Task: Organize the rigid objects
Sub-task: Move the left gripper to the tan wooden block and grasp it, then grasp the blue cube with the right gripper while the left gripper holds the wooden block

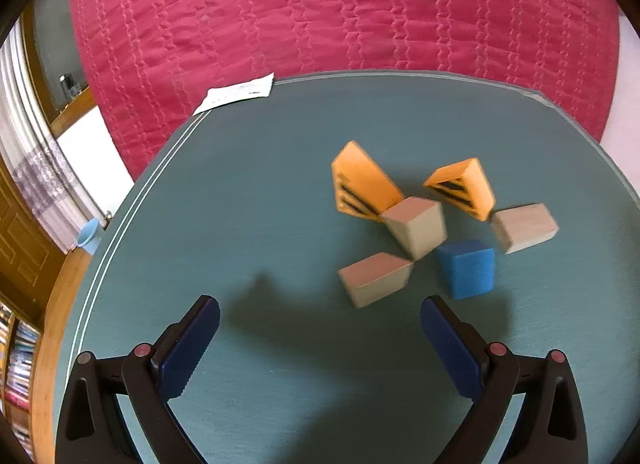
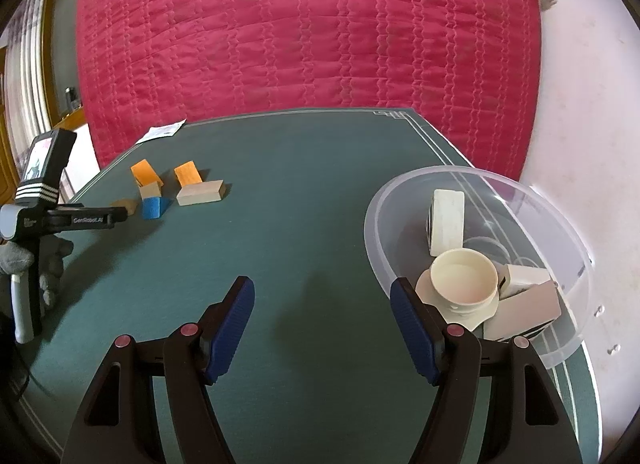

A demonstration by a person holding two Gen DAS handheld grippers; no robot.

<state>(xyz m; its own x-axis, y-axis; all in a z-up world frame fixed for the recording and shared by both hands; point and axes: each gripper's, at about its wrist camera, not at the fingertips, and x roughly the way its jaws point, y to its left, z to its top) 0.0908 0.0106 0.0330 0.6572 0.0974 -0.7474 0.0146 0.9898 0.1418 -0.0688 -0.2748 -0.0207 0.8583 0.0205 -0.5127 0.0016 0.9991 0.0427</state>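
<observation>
Several blocks lie bunched on the green table [image 1: 260, 204]: two orange ones [image 1: 366, 184] [image 1: 464, 188], three beige ones [image 1: 418, 226] [image 1: 524, 226] [image 1: 376, 278] and a blue one [image 1: 468, 268]. My left gripper [image 1: 320, 312] is open just short of them, with nothing between its fingers. The right wrist view shows that gripper [image 2: 122, 212] beside the same cluster, near the blue block [image 2: 151, 206] and a long beige block [image 2: 200, 192]. My right gripper [image 2: 322, 292] stands open and empty over bare table, left of a clear plastic bowl [image 2: 376, 240].
The bowl holds a cream cup [image 2: 464, 278] and several pale blocks [image 2: 448, 220]. A white paper [image 1: 236, 94] lies at the table's far left corner. A red quilted bed [image 1: 320, 4] rises behind the table. A gloved hand [image 2: 20, 260] holds the left gripper's handle.
</observation>
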